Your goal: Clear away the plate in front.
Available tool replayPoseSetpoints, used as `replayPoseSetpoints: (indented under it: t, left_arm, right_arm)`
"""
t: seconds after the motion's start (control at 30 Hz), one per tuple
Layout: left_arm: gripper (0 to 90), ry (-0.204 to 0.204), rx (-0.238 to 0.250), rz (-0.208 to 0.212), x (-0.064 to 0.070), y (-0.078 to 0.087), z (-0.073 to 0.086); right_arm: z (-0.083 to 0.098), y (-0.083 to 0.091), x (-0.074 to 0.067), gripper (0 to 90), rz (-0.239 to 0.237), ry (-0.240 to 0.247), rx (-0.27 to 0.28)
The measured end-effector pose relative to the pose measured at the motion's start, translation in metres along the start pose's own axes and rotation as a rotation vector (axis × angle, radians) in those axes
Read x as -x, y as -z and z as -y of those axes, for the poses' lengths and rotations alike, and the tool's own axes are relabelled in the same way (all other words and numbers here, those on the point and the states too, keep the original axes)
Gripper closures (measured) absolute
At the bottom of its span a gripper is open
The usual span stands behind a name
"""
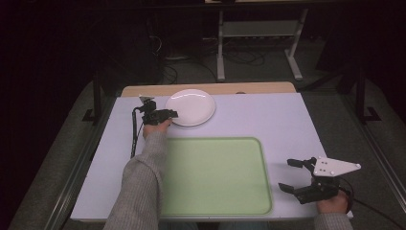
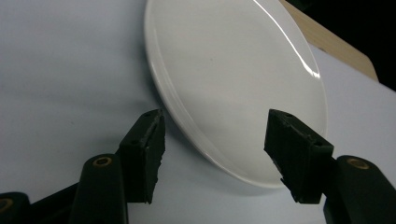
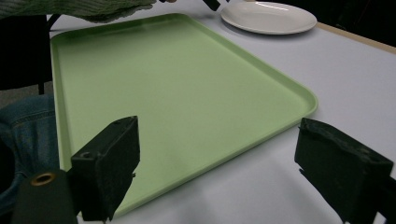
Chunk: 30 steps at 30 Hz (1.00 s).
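Overhead, a white plate (image 1: 190, 107) sits at the far edge of a pale table (image 1: 268, 115), beyond a green tray (image 1: 215, 177). Left gripper (image 1: 168, 114) spreads its jaws wide around the plate's near rim; right gripper (image 1: 289, 175), also open, hovers beside the tray's right edge

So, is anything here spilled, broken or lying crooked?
Nothing stands out. The plate lies flat and whole on the table, and the tray is bare and square to the table's edge. The left gripper has its jaws open at the plate's rim; the right gripper is open beside the tray.
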<state>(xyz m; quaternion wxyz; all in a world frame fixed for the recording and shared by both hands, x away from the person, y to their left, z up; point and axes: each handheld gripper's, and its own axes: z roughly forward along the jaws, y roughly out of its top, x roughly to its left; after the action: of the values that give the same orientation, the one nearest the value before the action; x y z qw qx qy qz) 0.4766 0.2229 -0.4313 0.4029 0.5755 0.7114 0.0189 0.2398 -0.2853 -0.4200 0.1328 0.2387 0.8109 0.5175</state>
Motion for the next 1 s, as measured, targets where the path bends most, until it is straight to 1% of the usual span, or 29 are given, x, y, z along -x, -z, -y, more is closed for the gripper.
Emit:
replayPoseSetpoints:
  t: [0.07, 0.1, 0.13, 0.17, 0.2, 0.27, 0.33, 0.43, 0.47, 0.53, 0.6, 0.63, 0.67, 0.77, 0.8, 0.9, 0.93, 1.0]
  left_arm:
    - [40.1, 0.060, 0.012, 0.012, -0.004, -0.002, 0.000]
    - [41.0, 0.100, 0.017, 0.028, -0.007, -0.002, 0.001]
    - [42.3, 0.155, 0.027, 0.056, -0.010, -0.003, 0.001]
    - [42.9, 0.195, 0.034, 0.072, -0.012, -0.004, 0.002]
    - [44.3, 0.195, 0.034, 0.072, -0.012, -0.004, 0.002]
    - [47.3, 0.232, 0.036, 0.083, -0.014, -0.008, 0.003]
    - [48.5, 0.254, 0.035, 0.091, -0.016, -0.010, 0.004]
    - [51.1, 0.298, 0.028, 0.119, -0.018, -0.015, 0.006]
    - [51.5, 0.309, 0.028, 0.133, -0.019, -0.016, 0.008]
    - [53.9, 0.323, 0.034, 0.147, -0.019, -0.018, 0.009]
    - [54.0, 0.370, 0.032, 0.182, -0.021, -0.021, 0.010]
    - [53.8, 0.370, 0.032, 0.182, -0.021, -0.021, 0.010]
    - [54.5, 0.405, 0.039, 0.198, -0.023, -0.022, 0.011]
    - [59.7, 0.413, 0.046, 0.190, -0.024, -0.023, 0.012]
    - [61.0, 0.422, 0.048, 0.191, -0.024, -0.023, 0.012]
    - [66.7, 0.430, 0.045, 0.180, -0.026, -0.024, 0.013]
    - [69.3, 0.426, 0.043, 0.172, -0.026, -0.024, 0.013]
    - [78.4, 0.393, 0.046, 0.147, -0.026, -0.024, 0.014]
  right_arm:
    - [0.000, 0.000, 0.000, 13.2, -0.001, 0.000, 0.001]
    - [0.000, 0.000, 0.000, 13.2, -0.002, -0.001, 0.002]
    - [0.000, 0.000, 0.000, 13.2, -0.004, 0.000, 0.005]
    - [0.000, 0.001, 0.000, 13.2, -0.004, 0.002, 0.008]
    - [0.000, 0.001, 0.000, 13.2, -0.004, 0.002, 0.008]
    - [0.000, 0.001, 0.000, 13.2, -0.004, 0.001, 0.012]
    - [0.000, 0.001, 0.000, 13.2, -0.004, 0.002, 0.013]
    - [0.000, 0.001, 0.000, 13.2, -0.004, 0.002, 0.016]
    - [0.000, 0.001, 0.000, 13.2, -0.004, 0.004, 0.017]
    - [-0.001, 0.002, 0.000, 13.2, -0.003, 0.005, 0.019]
    - [-0.001, 0.002, 0.000, 13.2, -0.003, 0.005, 0.019]
    - [-0.001, 0.001, 0.000, 13.2, -0.003, 0.006, 0.018]
    - [-0.001, 0.001, 0.000, 13.2, -0.003, 0.007, 0.018]
    - [-0.001, 0.001, 0.000, 13.2, -0.002, 0.007, 0.016]
    - [-0.001, 0.001, 0.000, 13.2, -0.001, 0.007, 0.015]
    - [-0.001, 0.001, 0.000, 13.2, -0.002, 0.007, 0.015]
    - [-0.001, 0.001, 0.000, 13.2, -0.002, 0.009, 0.016]
    - [-0.001, 0.001, -0.001, 13.2, -0.002, 0.010, 0.016]
